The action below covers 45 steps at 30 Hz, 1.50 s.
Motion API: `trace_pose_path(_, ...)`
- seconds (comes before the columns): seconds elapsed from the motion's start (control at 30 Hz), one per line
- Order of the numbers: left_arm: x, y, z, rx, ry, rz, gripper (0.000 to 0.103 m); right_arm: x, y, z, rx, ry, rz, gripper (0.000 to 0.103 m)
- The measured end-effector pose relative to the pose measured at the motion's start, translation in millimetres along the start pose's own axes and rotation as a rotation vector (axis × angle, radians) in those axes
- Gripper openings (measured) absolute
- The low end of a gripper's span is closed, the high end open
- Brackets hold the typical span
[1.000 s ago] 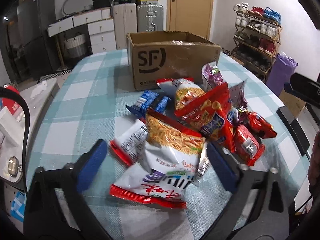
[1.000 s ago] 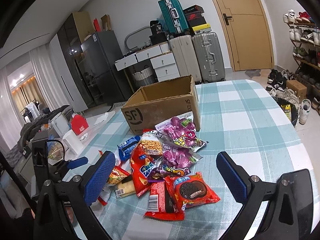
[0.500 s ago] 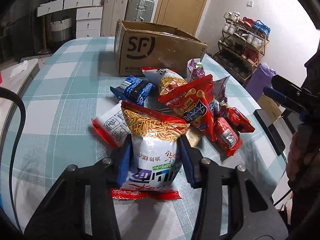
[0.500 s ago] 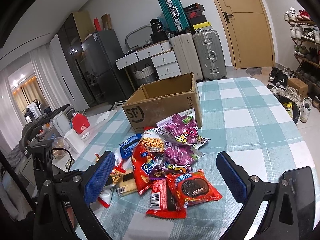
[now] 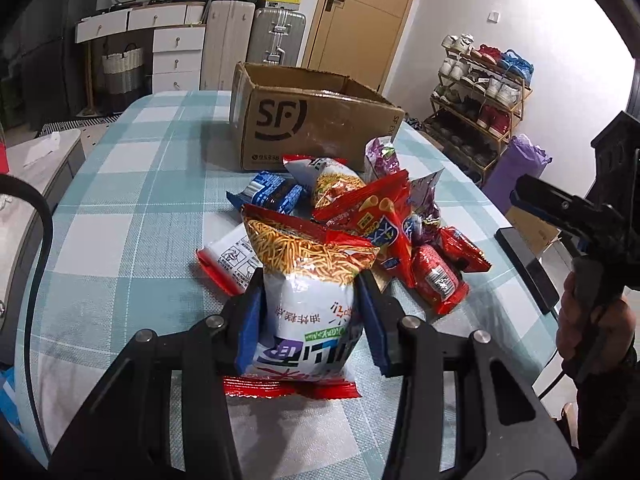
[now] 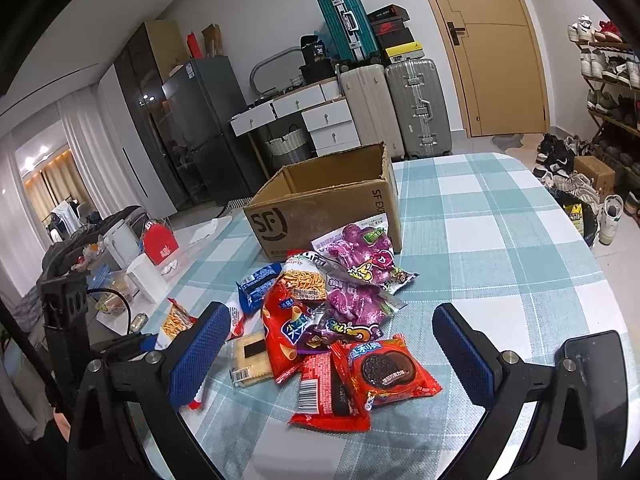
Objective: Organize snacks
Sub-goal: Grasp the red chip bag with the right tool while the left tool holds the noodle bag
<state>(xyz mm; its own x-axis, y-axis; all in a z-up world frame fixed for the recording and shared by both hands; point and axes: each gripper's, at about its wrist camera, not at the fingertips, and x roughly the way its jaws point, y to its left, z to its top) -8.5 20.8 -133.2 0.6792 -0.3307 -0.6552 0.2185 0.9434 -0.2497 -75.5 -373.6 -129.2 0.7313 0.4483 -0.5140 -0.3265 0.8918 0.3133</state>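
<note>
Covering most of both views is a table (image 6: 500, 248) draped in a teal-and-white checked cloth. Toward its far end an open cardboard box (image 5: 320, 128) with an SF logo is parked, flaps up, and nothing can be seen inside it from these angles. Just in front of the box, a pile of snacks (image 6: 340, 320) is heaped: purple packets nearest the box, a red chip bag in the middle, a blue wrapper on the pile's left, and a red chocolate-sandwich-cookie pack (image 6: 384, 370) at the near edge. The noodle-snack bag (image 5: 308, 300), white and red with fried noodles pictured, is found at the near-left side of the pile, and it's pinched across its middle by the left gripper (image 5: 310, 320), whose blue pads are pressed into both sides so the bag is squeezed. The right gripper (image 6: 328, 352) is held above the cookie end of the pile with its jaws spread wide and nothing gripped between them.
</note>
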Motion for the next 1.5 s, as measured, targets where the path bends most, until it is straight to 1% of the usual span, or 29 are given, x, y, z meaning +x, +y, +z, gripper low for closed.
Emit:
trace_pose_path(0.23, -8.4, -0.6, 2.6, 0.007, -0.016, 0.004, 0.041, 2.6, -2.2, -2.8, -0.001, 0.019, 0.014, 0.103)
trace_pose_path(0.37, -9.8, 3.0, 3.3, -0.004, -0.019, 0.004, 0.042, 4.2, 7.4, -4.8, -0.039, 0.018, 0.065, 0.103)
trace_pose_path(0.53, -12.8, 7.2, 3.5, -0.014, -0.026, 0.008, 0.042, 18.7, 25.5, -4.0, -0.092, 0.062, 0.070, 0.103)
trace_pose_path(0.7, -15.8, 12.0, 4.5, -0.022, -0.032, 0.014, 0.042, 36.4, 43.5, -1.6, -0.146, 0.100, 0.033, 0.103)
trace_pose_path(1.0, -20.0, 21.5, 5.3, -0.043, -0.042, 0.024, 0.042, 74.3, 69.9, -1.2, -0.246, 0.170, 0.006, 0.102)
trace_pose_path(1.2, -13.4, 29.8, 2.4, -0.065, -0.025, 0.029, 0.042, 98.9, 80.1, -4.1, -0.286, 0.213, -0.008, 0.101)
trace_pose_path(1.27, -10.9, 33.0, 1.7, -0.073, -0.019, 0.031, 0.042, 106.0, 80.3, -5.5, -0.287, 0.224, -0.008, 0.099)
trace_pose_path(1.33, -7.9, 35.1, 1.4, -0.076, -0.014, 0.035, 0.042, 112.0, 80.3, -6.9, -0.285, 0.238, -0.006, 0.086)
trace_pose_path(1.37, -6.3, 36.0, 1.5, -0.077, -0.012, 0.037, 0.042, 116.6, 80.2, -7.6, -0.286, 0.250, -0.004, 0.084)
trace_pose_path(1.5, -0.7, 39.4, 1.5, -0.086, -0.004, 0.039, 0.042, 125.9, 81.8, -8.5, -0.305, 0.256, -0.024, 0.084)
